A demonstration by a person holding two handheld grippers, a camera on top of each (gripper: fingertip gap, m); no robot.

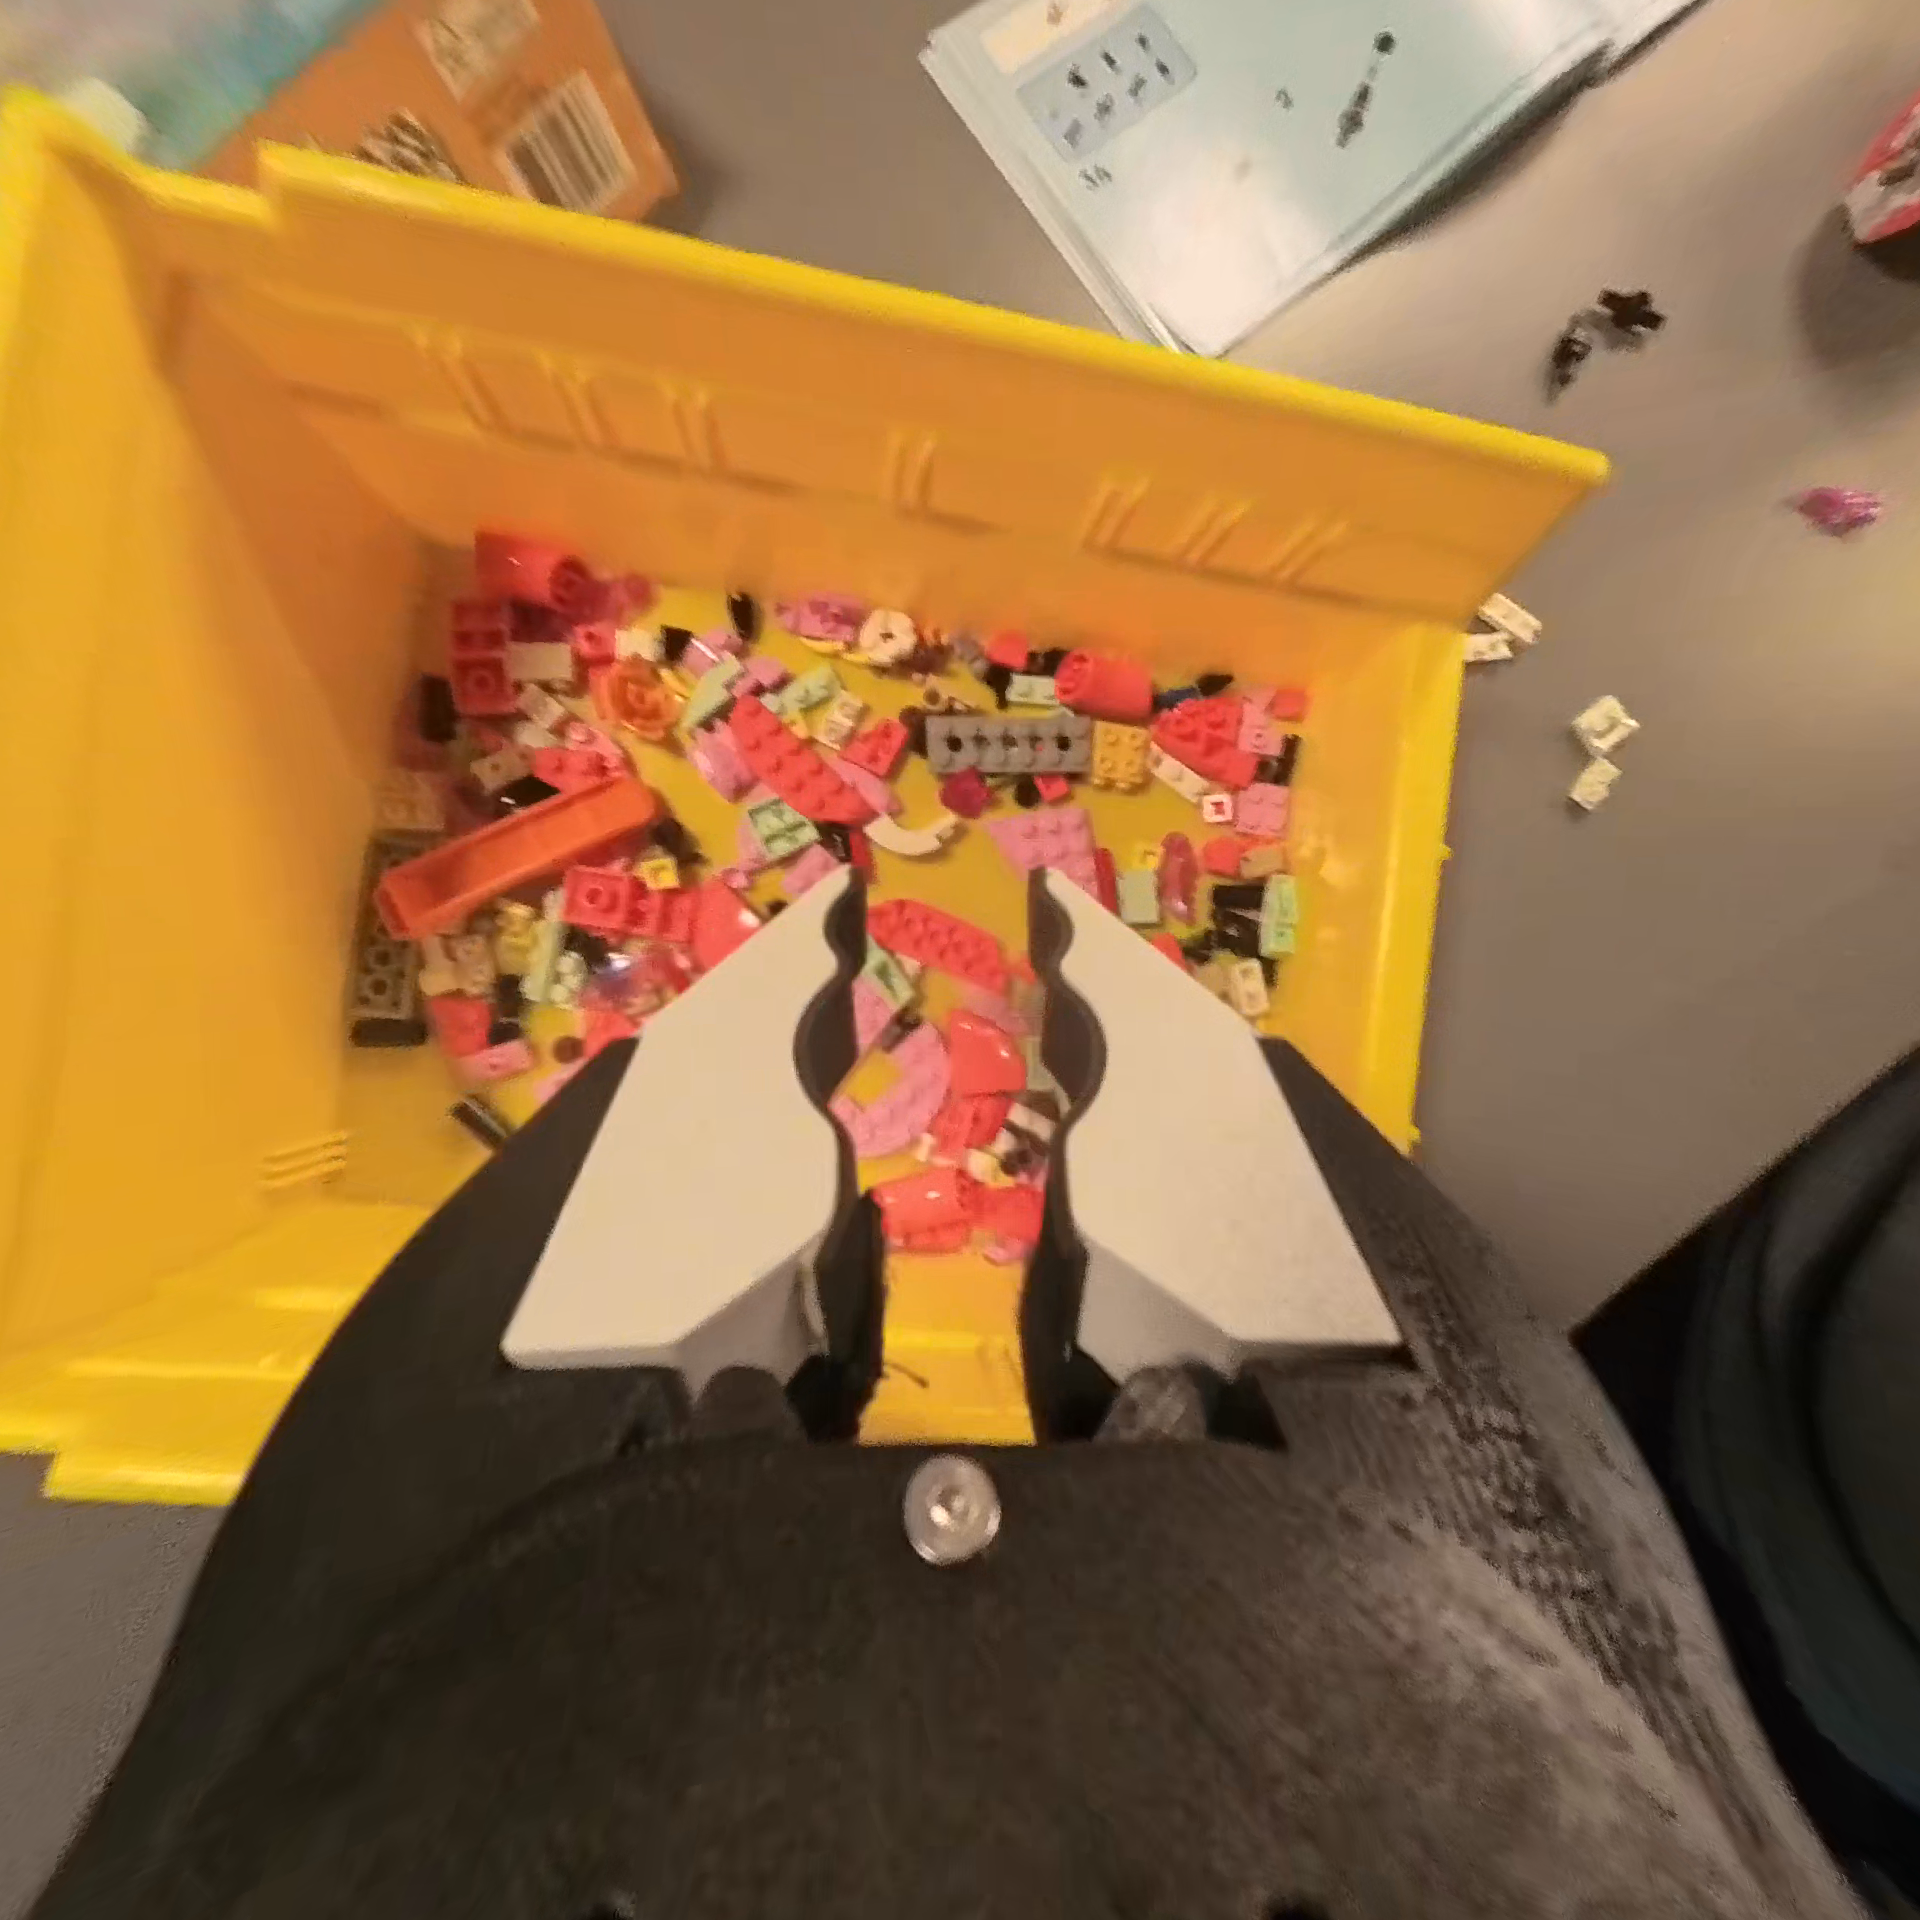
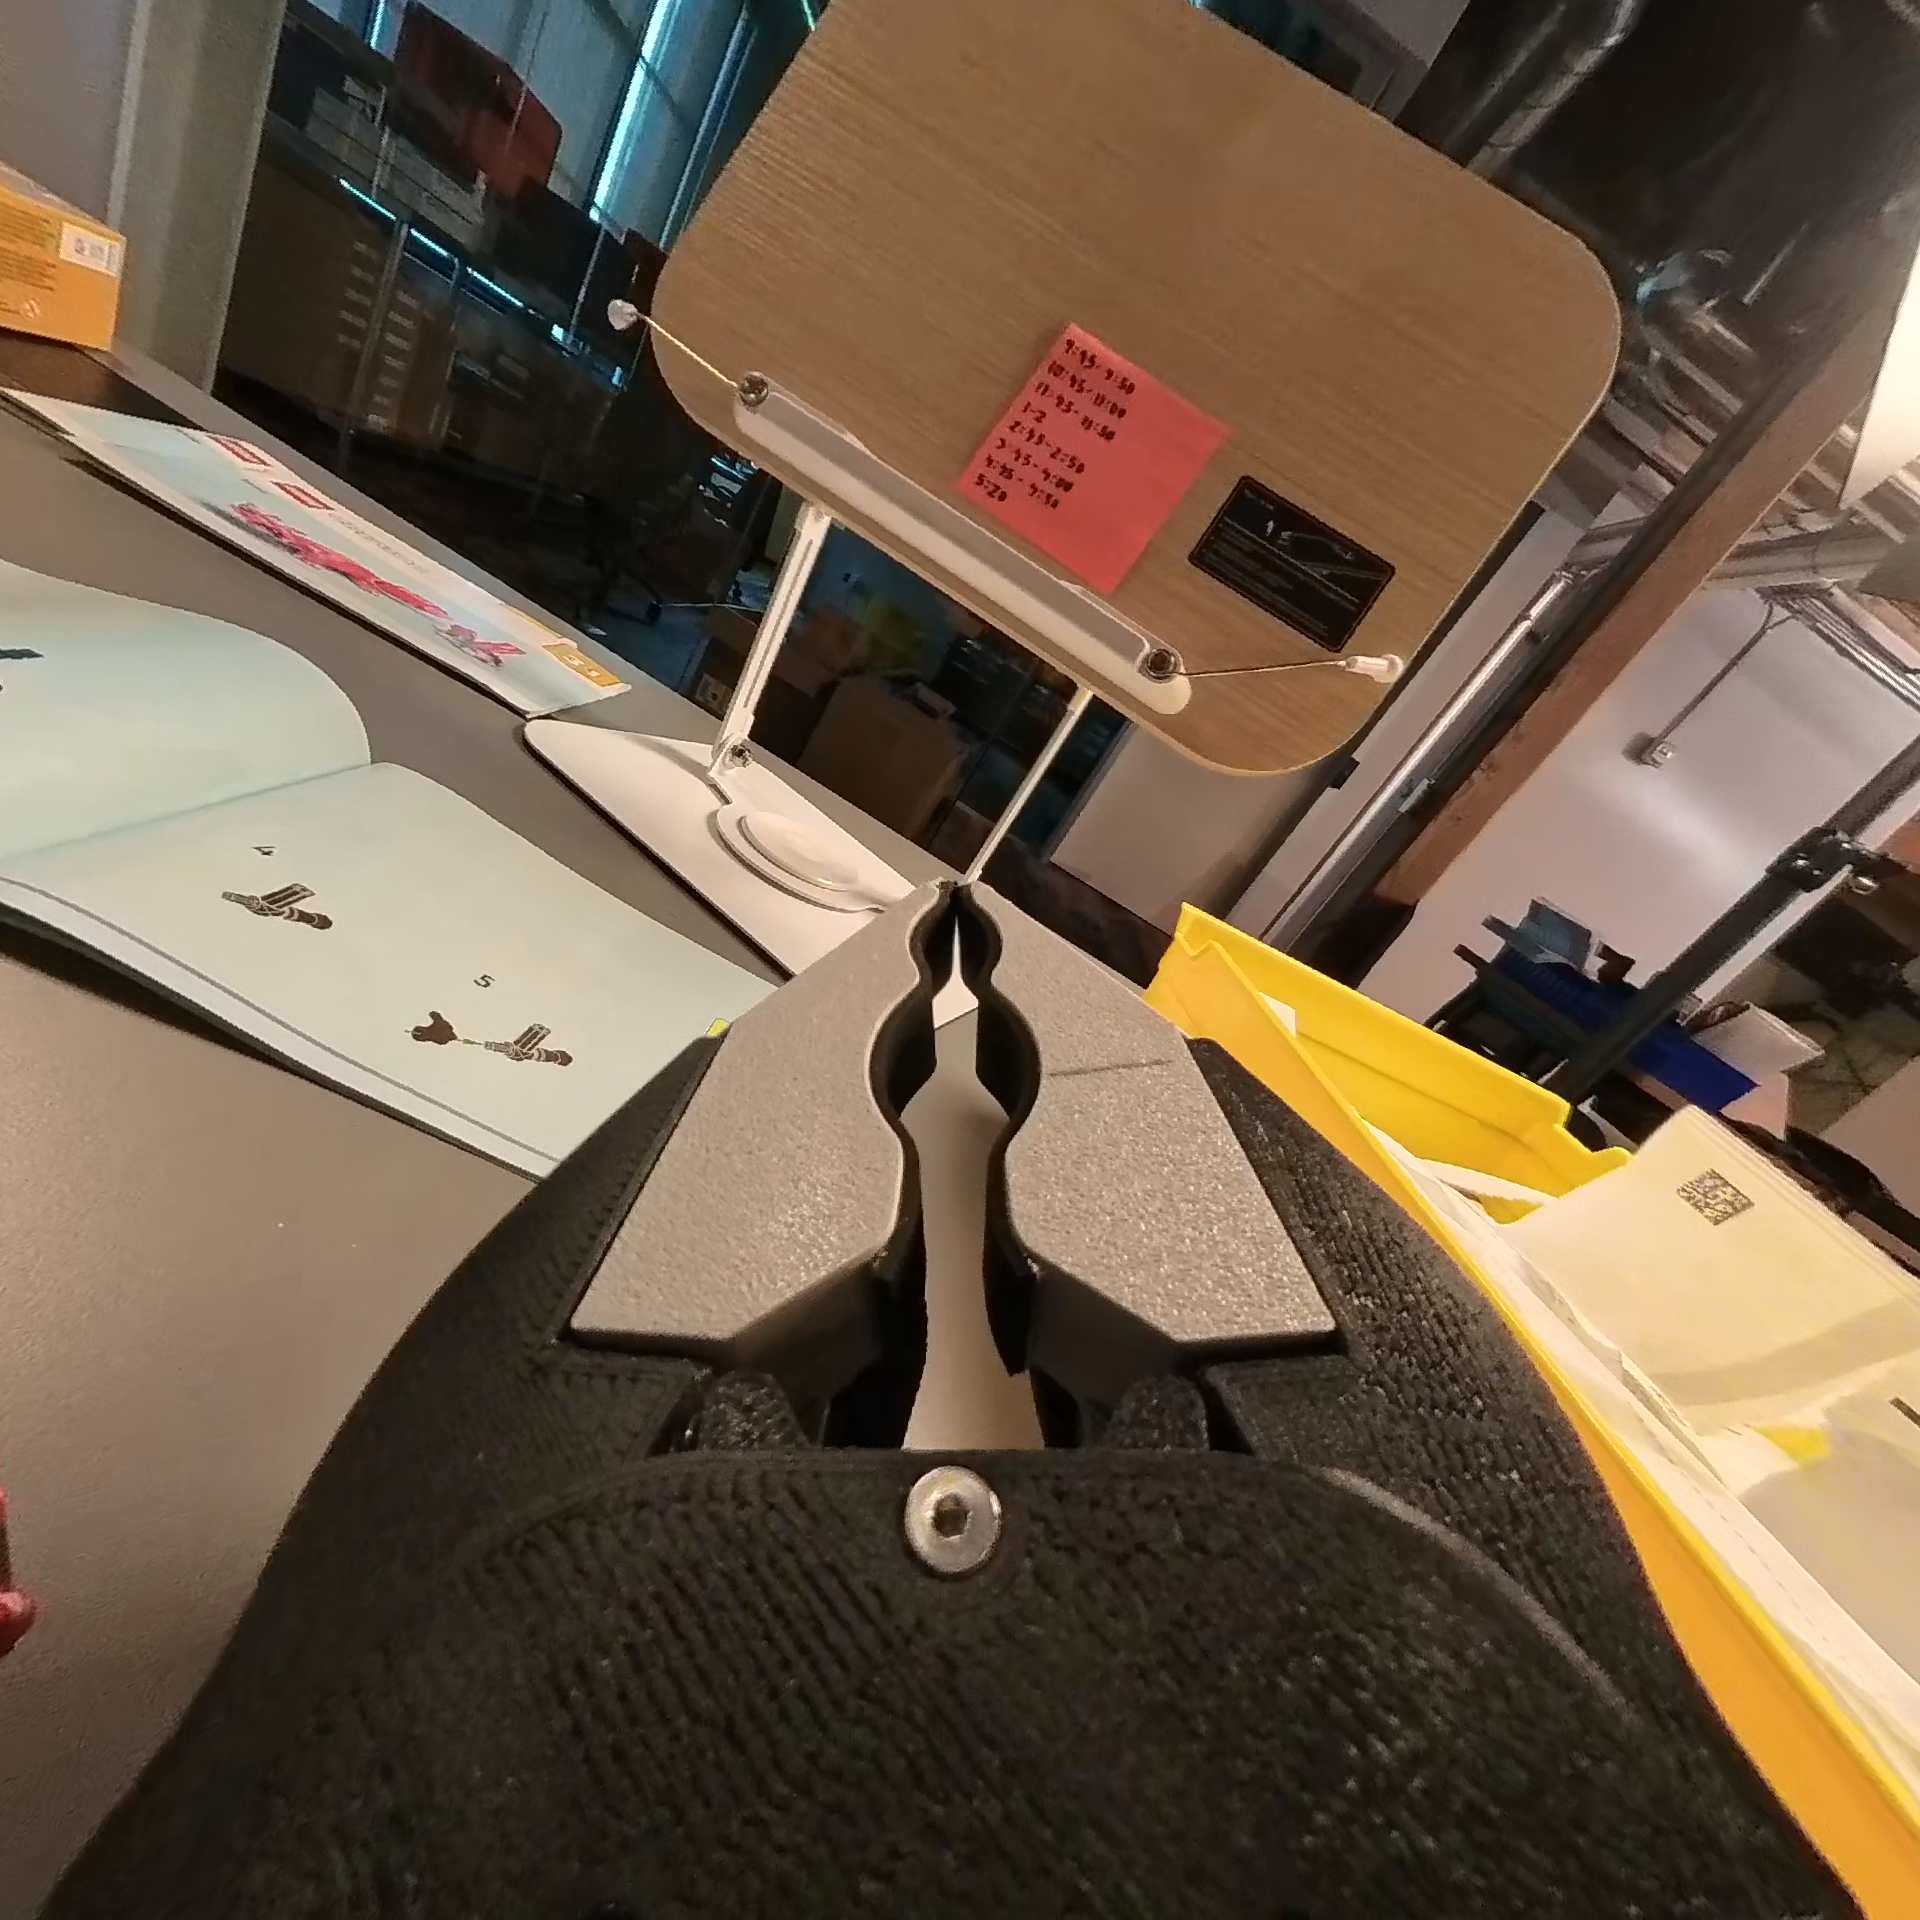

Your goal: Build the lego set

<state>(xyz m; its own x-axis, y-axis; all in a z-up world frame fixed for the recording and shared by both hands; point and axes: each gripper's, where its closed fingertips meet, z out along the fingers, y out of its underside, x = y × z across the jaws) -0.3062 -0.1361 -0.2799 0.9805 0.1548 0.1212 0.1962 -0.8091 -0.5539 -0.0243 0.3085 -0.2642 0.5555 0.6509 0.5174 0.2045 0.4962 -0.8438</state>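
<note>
Workshop/lab: shelving (image 2: 436,343) behind glass, tripods (image 2: 1621,966), yellow parts bin (image 1: 727,416).

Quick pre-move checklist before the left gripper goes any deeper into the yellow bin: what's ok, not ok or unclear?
1. Left gripper jaws apart, nothing clamped: ok.
2. Left gripper over the yellow bin, inside its walls: ok.
3. Coral curved plate below the fingertips, seen between them: ok.
4. Touching that plate yet: cannot tell, picture blurred.
5. Right gripper fingertips together, nothing visibly held: ok.
6. Right gripper clear of the open booklet and stand base: ok.
</note>
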